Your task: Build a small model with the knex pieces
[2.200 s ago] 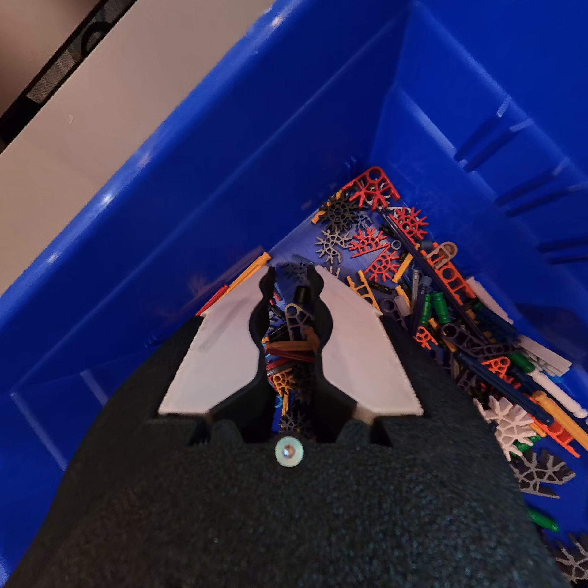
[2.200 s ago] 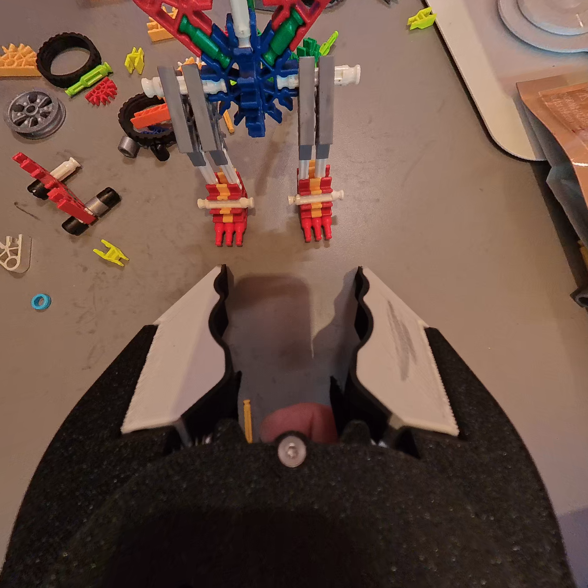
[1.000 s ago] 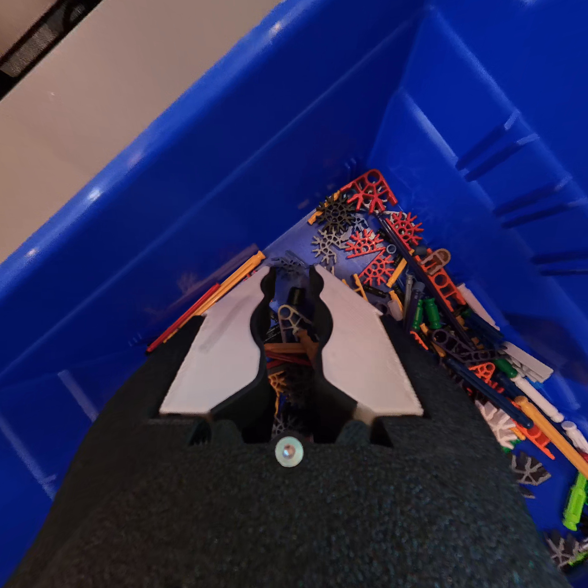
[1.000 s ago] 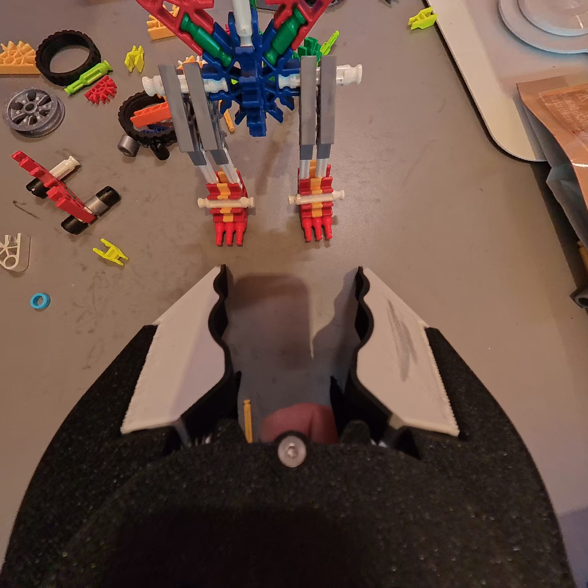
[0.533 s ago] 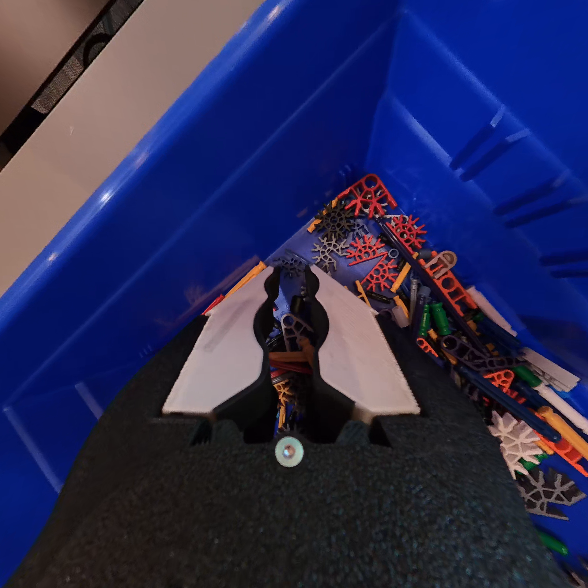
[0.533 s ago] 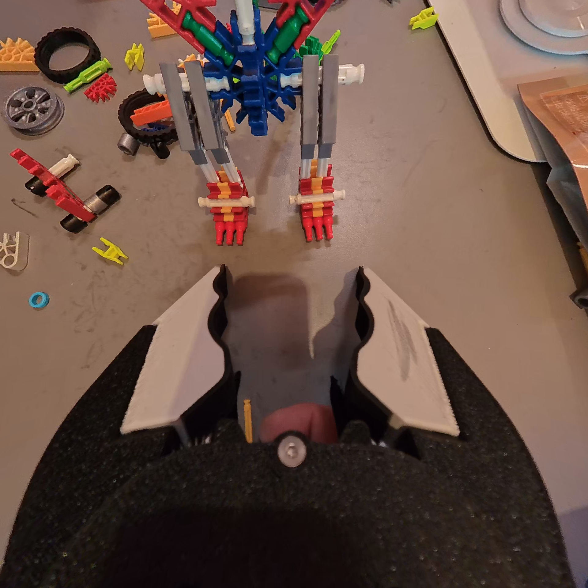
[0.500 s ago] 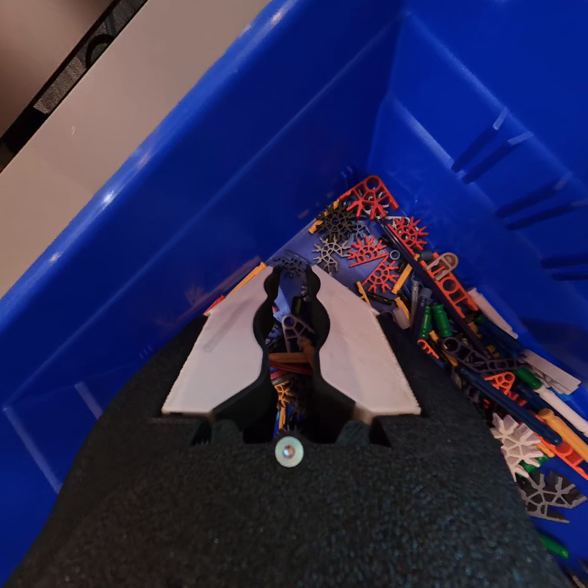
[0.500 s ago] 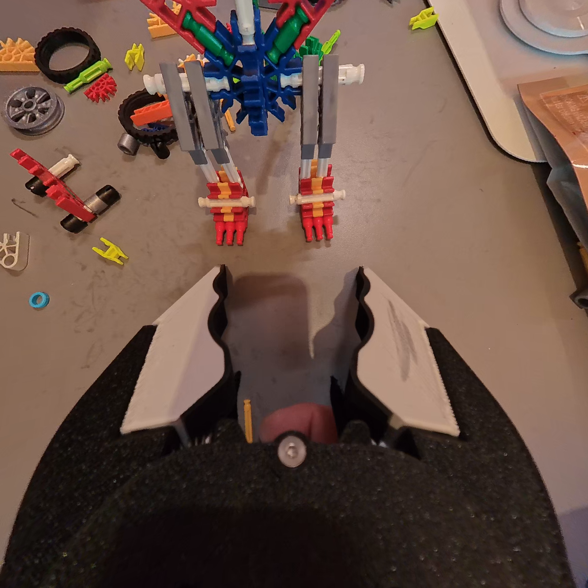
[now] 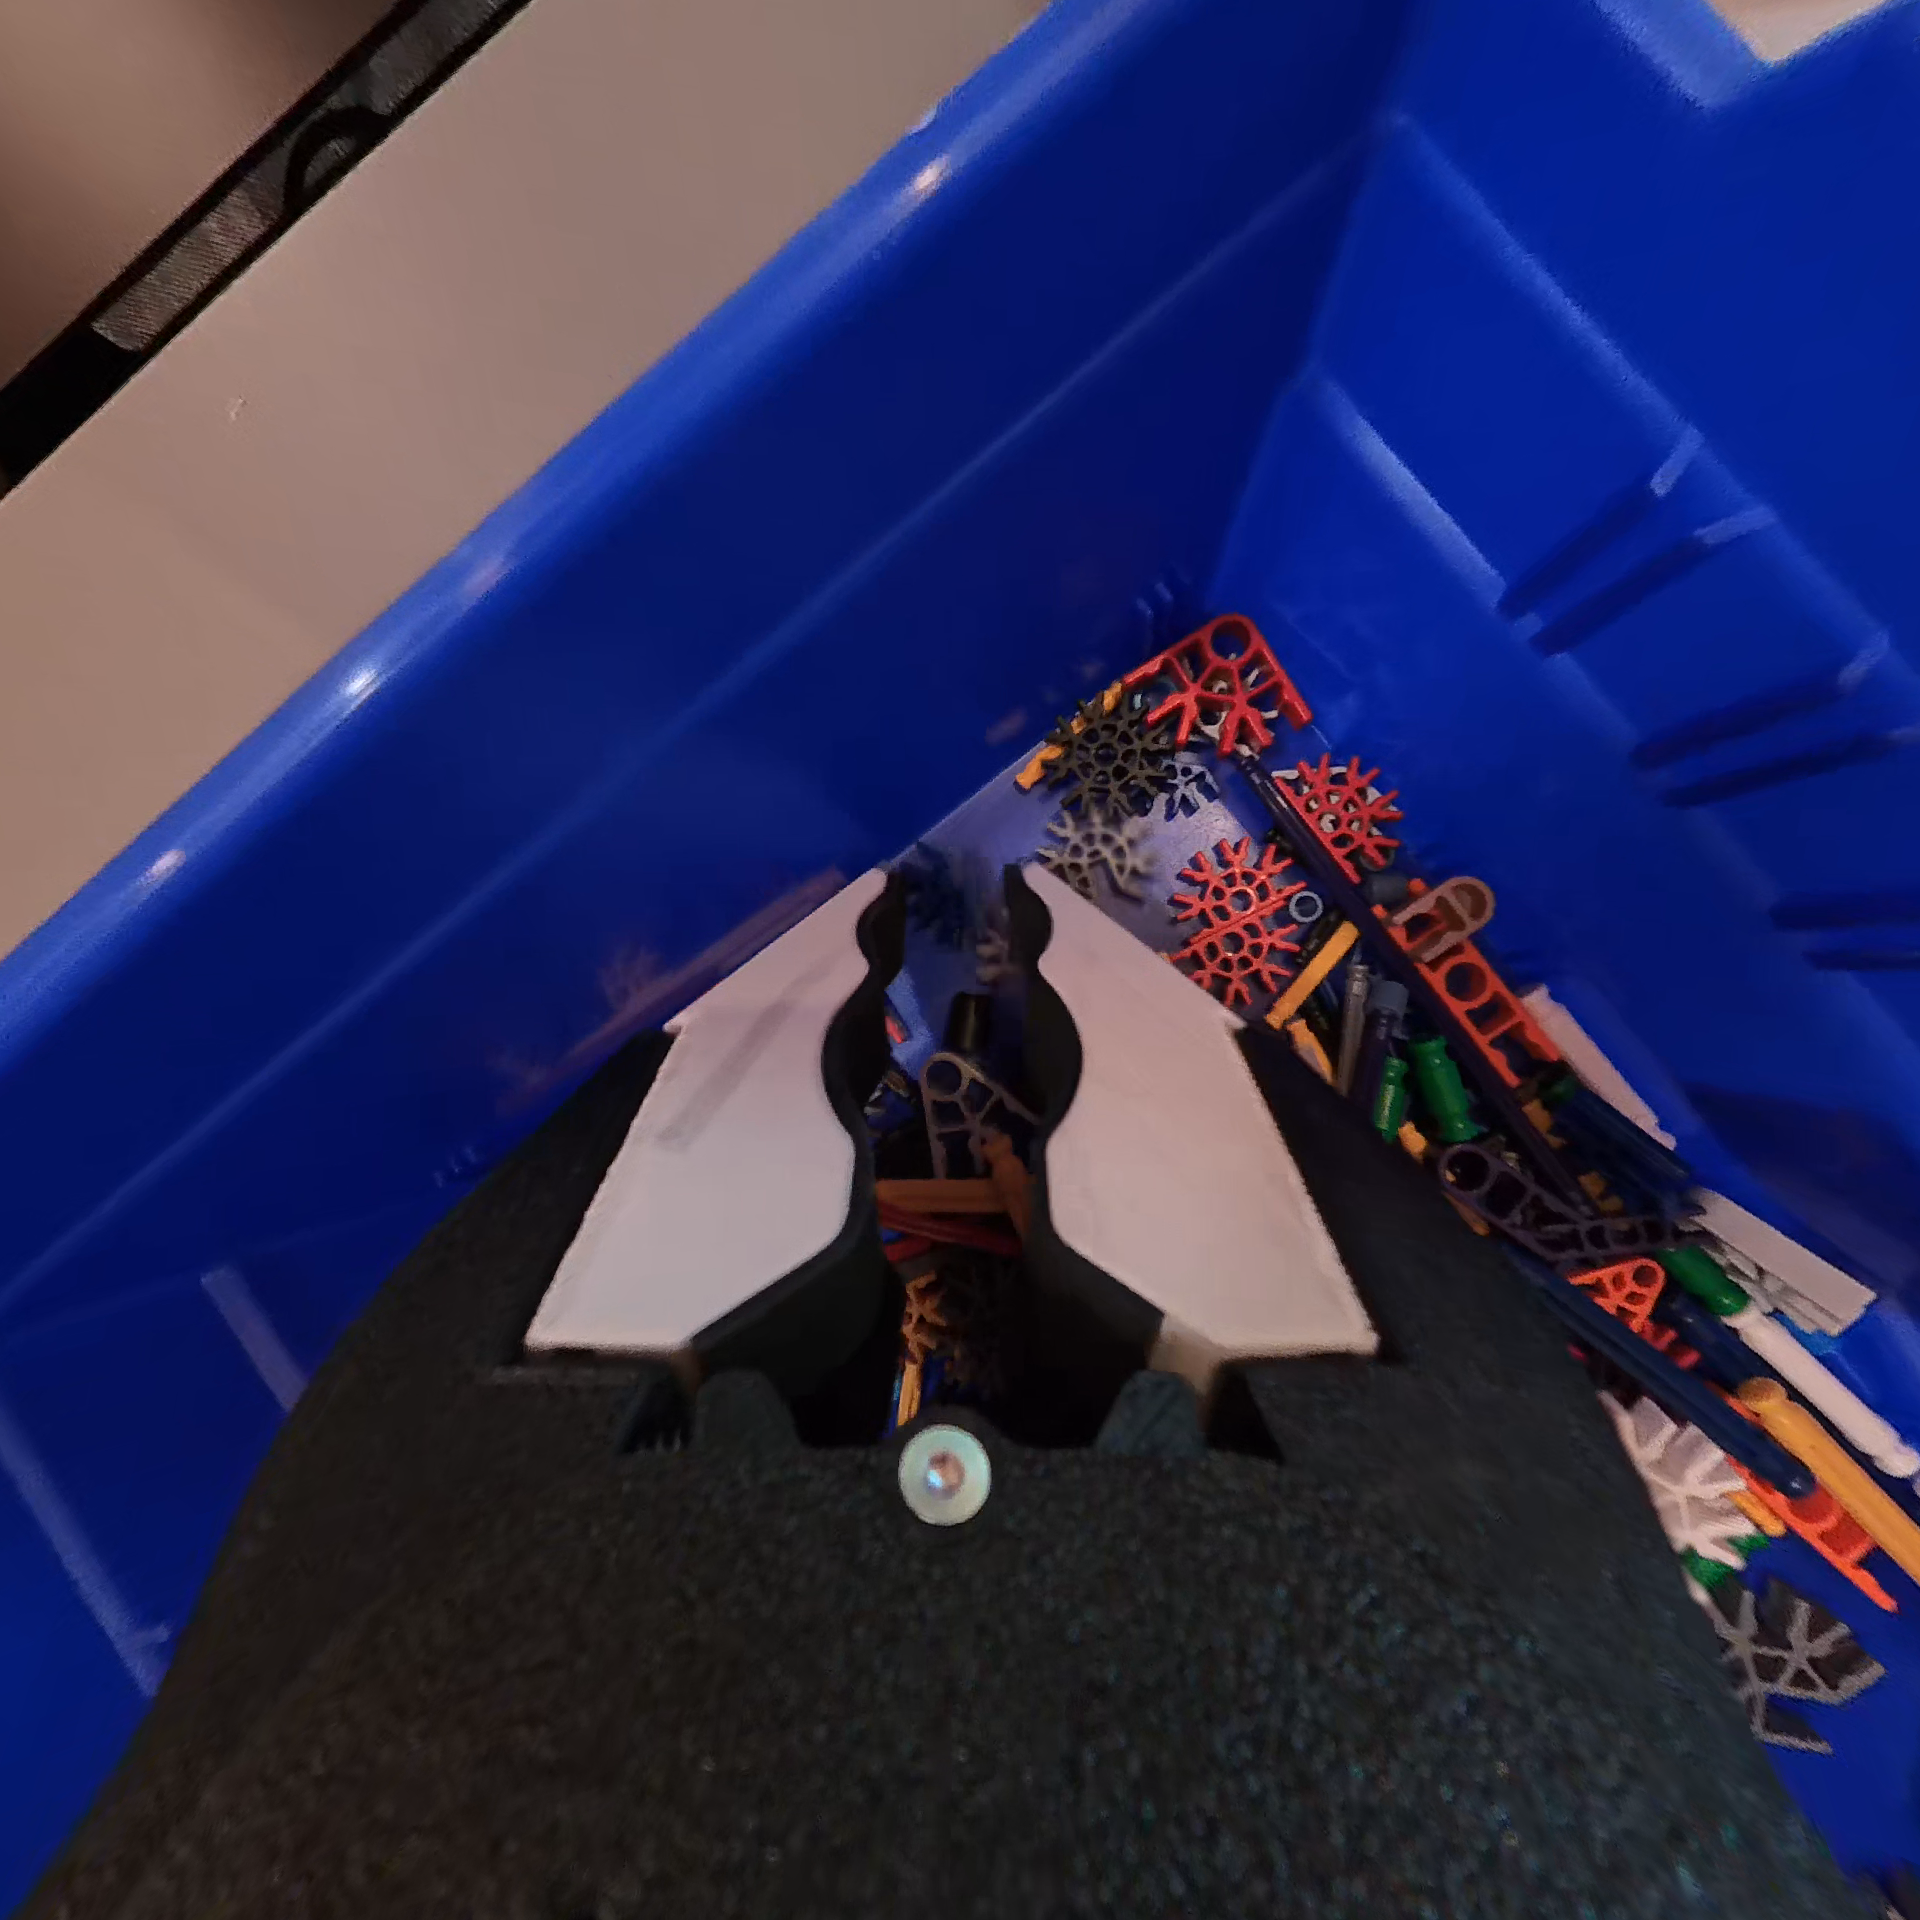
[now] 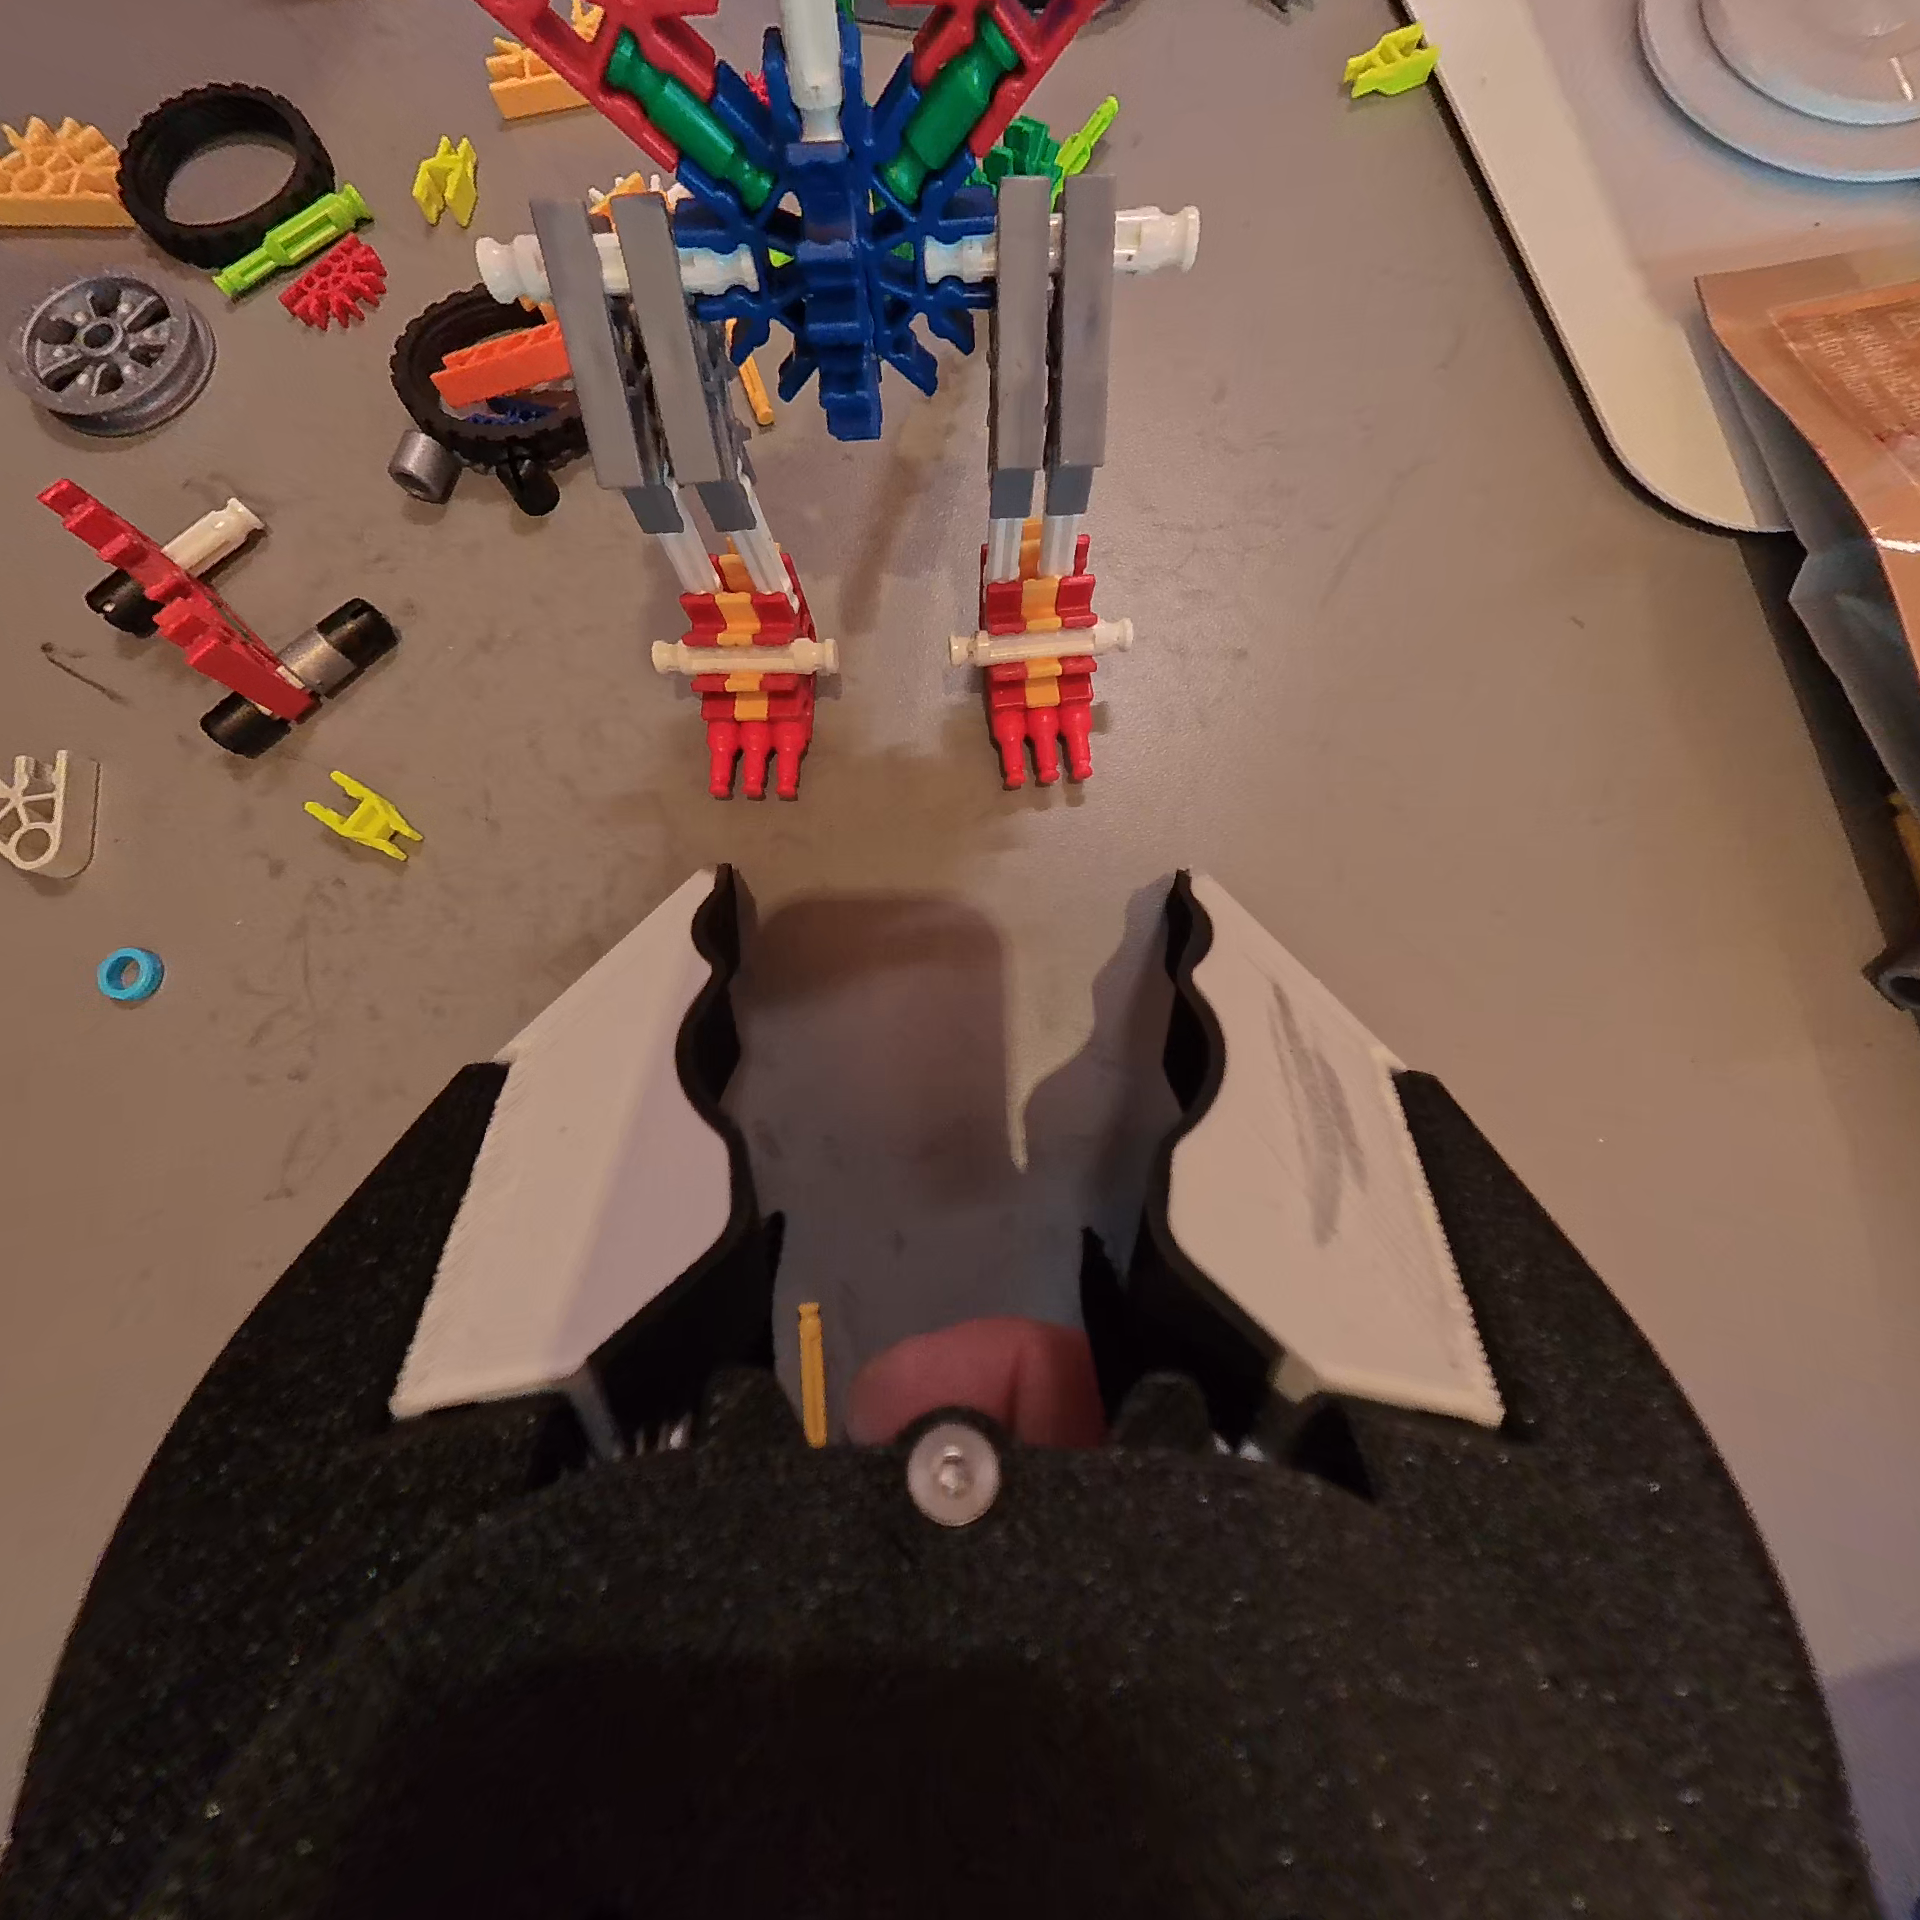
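1. The left gripper [image 9: 951,904] reached down into a blue bin [image 9: 727,582], its fingers a narrow gap apart above a heap of loose construction-toy pieces [image 9: 1475,1122].
2. A grey connector piece [image 9: 966,1101] sat between the fingers; whether they touched it was hard to tell from this angle.
3. Red snowflake connectors [image 9: 1242,920] lay just right of the fingertips, against the bin's corner.
4. The right gripper [image 10: 951,904] hovered over a grey table [image 10: 1403,727], fingers spread wide and holding nothing.
5. Just ahead of it stood a toy figure [image 10: 831,260] with two red feet [image 10: 753,696].
6. A black tyre [image 10: 223,177], a grey wheel hub [image 10: 104,348] and a small blue ring [image 10: 130,975] lay to the left.
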`<move>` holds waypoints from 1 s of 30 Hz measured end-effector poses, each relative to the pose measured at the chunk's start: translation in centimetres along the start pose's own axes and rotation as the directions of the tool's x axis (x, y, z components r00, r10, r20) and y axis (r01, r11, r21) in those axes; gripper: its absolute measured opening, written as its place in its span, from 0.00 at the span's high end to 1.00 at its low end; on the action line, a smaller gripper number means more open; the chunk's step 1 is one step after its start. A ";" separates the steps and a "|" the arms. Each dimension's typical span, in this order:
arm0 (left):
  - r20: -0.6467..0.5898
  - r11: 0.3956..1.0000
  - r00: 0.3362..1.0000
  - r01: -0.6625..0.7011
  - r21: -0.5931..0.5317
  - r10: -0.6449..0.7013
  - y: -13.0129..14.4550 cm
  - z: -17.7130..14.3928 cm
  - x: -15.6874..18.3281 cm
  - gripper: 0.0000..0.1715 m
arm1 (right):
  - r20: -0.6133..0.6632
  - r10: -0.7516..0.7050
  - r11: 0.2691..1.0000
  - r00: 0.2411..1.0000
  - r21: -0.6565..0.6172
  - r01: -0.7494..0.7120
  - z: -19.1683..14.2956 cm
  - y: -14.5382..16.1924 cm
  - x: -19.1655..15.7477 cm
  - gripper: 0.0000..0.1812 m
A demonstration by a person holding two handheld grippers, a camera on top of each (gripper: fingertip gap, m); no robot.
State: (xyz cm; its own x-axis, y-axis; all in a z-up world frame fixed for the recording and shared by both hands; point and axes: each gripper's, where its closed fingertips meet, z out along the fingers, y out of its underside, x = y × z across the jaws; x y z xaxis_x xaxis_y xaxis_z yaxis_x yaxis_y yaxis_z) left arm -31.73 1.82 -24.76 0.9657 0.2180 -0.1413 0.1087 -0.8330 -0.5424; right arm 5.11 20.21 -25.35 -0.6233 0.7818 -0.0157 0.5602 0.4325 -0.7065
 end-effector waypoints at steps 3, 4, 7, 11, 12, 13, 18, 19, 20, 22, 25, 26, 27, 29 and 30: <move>0.024 1.000 0.999 -0.029 -0.012 0.029 0.0 0.0 -0.1 0.94 | 0.001 0.001 1.000 1.000 0.000 -0.001 0.0 0.0 0.0 0.54; 0.025 0.999 0.999 -0.034 -0.012 0.034 0.0 0.0 -0.1 0.94 | 0.001 0.001 1.000 1.000 0.000 -0.001 0.0 0.0 0.0 0.54; 0.034 0.999 0.998 -0.045 -0.022 0.046 0.2 -0.1 -0.4 0.94 | 0.002 0.003 1.000 1.000 0.000 -0.003 0.0 0.0 0.0 0.54; 0.034 0.998 0.998 -0.048 0.028 0.047 -0.5 -1.0 -0.6 1.00 | 0.003 0.005 1.000 1.000 0.001 -0.005 0.0 0.0 0.0 0.55; 0.038 0.998 0.998 -0.059 0.035 0.058 -0.8 -1.3 -0.6 1.00 | 0.004 0.005 1.000 1.000 0.001 -0.006 0.0 0.0 0.0 0.55; 0.040 0.997 0.997 -0.064 0.039 0.063 -0.9 -1.5 -0.6 1.00 | 0.004 0.006 1.000 1.000 0.002 -0.006 0.0 0.0 0.0 0.55; 0.025 0.997 0.998 -0.050 0.063 0.049 -1.3 -2.2 -0.5 1.00 | 0.002 0.003 1.000 1.000 0.000 -0.003 0.0 0.0 0.0 0.55; 0.015 0.997 0.999 -0.040 0.073 0.039 -1.4 -2.4 -0.5 1.00 | 0.001 0.003 1.000 1.000 0.000 -0.003 0.0 0.0 0.0 0.55; -0.002 0.996 1.000 -0.025 0.085 0.026 -1.6 -2.6 -0.4 1.00 | 0.001 0.003 1.000 1.000 0.000 -0.003 0.0 0.0 0.0 0.55; -0.024 0.994 0.999 -0.017 0.104 0.020 -1.9 -3.0 -0.1 1.00 | 0.001 0.003 1.000 1.000 0.000 -0.003 0.0 0.0 0.0 0.55; -0.051 0.989 0.998 -0.028 0.147 0.036 -2.8 -4.3 0.5 1.00 | 0.001 0.002 1.000 1.000 0.000 -0.002 0.0 0.0 0.0 0.55; -0.064 0.986 0.997 -0.024 0.163 0.035 -3.2 -4.8 0.8 1.00 | 0.001 0.002 1.000 1.000 0.000 -0.002 0.0 0.0 0.0 0.55; -0.070 0.984 0.997 -0.023 0.179 0.036 -3.6 -5.4 0.9 1.00 | 0.001 0.002 1.000 1.000 0.000 -0.002 0.0 0.0 0.0 0.55; -0.090 0.975 0.994 -0.036 0.218 0.057 -4.5 -6.8 1.8 1.00 | 0.001 0.003 1.000 1.000 0.000 -0.003 0.0 0.0 0.0 0.55; -0.095 0.969 0.993 -0.052 0.243 0.077 -5.1 -7.8 2.4 1.00 | 0.001 0.003 1.000 1.000 0.000 -0.003 0.0 0.0 0.0 0.55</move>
State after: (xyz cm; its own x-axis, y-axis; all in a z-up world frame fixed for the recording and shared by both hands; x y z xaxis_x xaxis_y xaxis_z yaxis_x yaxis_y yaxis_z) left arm -28.13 2.67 -15.89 0.9892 0.1038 -0.1038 -0.0026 -0.6945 -0.7194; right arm 5.10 20.22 -25.34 -0.6226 0.7823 -0.0186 0.5620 0.4304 -0.7063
